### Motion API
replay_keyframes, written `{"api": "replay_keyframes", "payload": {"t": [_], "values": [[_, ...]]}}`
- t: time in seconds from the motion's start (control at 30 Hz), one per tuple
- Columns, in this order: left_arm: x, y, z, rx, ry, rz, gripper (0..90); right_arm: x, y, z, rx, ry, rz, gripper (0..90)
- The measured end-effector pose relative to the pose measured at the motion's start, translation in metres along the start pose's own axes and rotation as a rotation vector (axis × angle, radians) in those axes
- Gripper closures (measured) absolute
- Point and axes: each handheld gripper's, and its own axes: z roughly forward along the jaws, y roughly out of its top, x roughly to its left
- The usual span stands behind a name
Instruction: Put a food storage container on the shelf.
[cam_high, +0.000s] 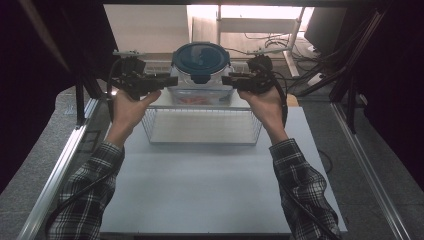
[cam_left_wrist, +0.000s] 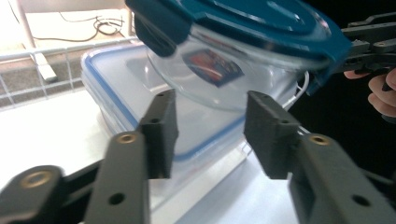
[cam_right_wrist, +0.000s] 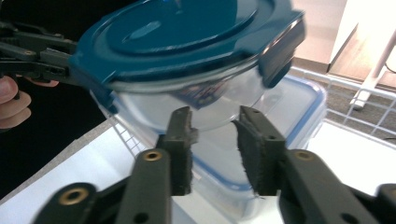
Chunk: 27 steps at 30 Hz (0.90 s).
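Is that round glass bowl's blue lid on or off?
On. The blue lid covers the round glass bowl, its side flaps folded down over the rim; the bowl sits atop a rectangular container.

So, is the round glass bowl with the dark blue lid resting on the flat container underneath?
Cannot tell. In the left gripper view the bowl hangs tilted over the flat container, but the tool's black pads hide where they might meet.

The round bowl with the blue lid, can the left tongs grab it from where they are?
Probably yes. The left tongs are open, right beside the round bowl, and nothing sits between them. The bowl stands on a flat box, so its side is free.
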Motion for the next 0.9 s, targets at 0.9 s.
{"api": "replay_keyframes", "payload": {"t": [0.9], "values": [[-0.026, -0.068, -0.004, 0.05, -0.067, 0.082, 22.1, 0.014, -0.056, -0.025, 0.019, 0.087, -0.043, 27.3]]}}
